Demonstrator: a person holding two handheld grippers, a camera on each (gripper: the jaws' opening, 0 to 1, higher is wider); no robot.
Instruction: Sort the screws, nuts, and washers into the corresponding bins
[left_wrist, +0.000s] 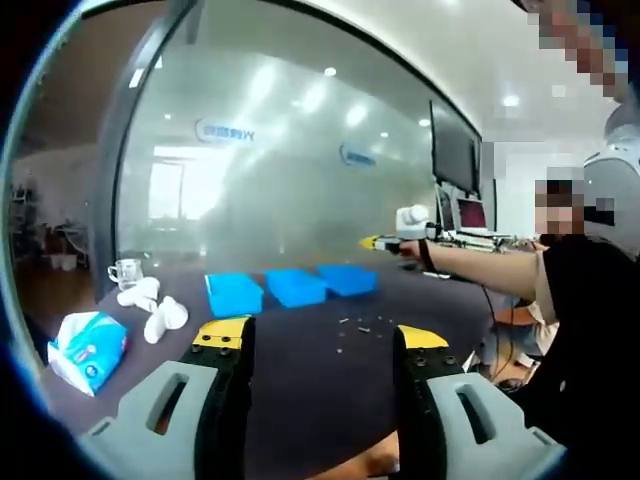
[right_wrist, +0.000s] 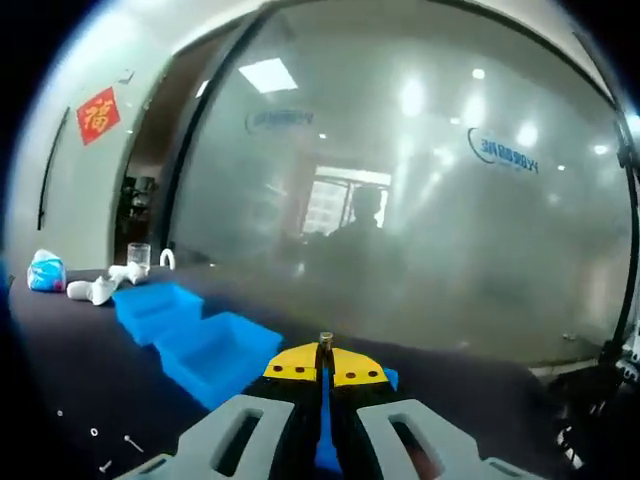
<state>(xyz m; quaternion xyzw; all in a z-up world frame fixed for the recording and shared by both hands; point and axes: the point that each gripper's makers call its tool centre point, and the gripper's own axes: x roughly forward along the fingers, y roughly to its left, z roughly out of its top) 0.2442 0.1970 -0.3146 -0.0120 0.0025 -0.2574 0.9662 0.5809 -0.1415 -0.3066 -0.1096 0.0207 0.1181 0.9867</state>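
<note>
Blue bins (left_wrist: 293, 286) are lined on the dark tabletop (left_wrist: 320, 370); left tool (left_wrist: 322, 340) is spread wide; right tool (right_wrist: 325, 372) is clamped on a small screw (right_wrist: 325, 345).

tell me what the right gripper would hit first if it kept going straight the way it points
Likely the blue bin just beyond the right gripper, whose jaws are shut on a small screw. Past it stands the frosted glass wall. Depth is hard to judge through the fisheye.
</note>
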